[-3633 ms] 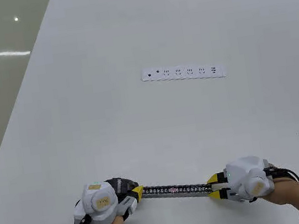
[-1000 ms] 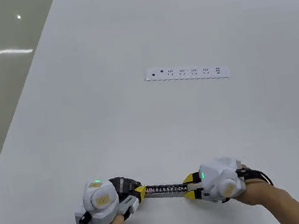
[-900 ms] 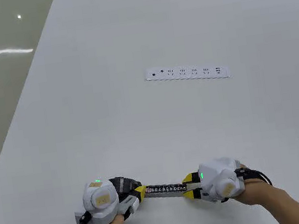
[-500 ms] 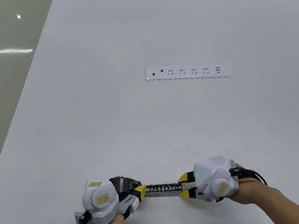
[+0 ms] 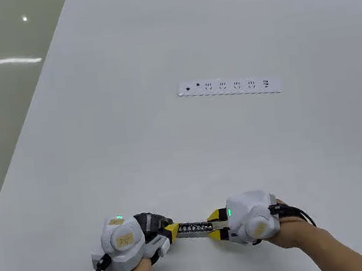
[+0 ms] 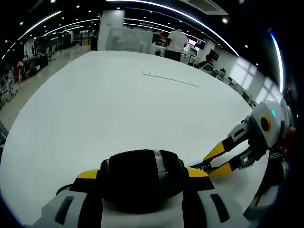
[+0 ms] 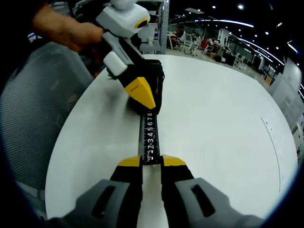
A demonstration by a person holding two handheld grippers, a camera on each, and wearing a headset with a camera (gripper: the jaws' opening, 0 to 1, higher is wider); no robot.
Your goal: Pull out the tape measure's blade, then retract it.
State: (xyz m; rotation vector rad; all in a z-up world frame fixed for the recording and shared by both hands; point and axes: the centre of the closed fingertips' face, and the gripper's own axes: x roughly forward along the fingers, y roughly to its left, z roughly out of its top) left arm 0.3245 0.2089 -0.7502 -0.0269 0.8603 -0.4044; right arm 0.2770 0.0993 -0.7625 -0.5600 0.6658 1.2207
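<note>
Plainly, right gripper view, blade (image 7: 150, 130) numerals; left gripper view, tape measure (image 6: 142, 178)

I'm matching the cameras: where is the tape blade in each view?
Head view: blade at bottom centre.
Left gripper view: lower right, past the case.
Right gripper view: centre, above its jaws.
Shared landmark: power strip.

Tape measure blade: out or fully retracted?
Partly out. A short numbered stretch of blade runs from the case, held in the left gripper, to the right gripper clamped on its end.
</note>
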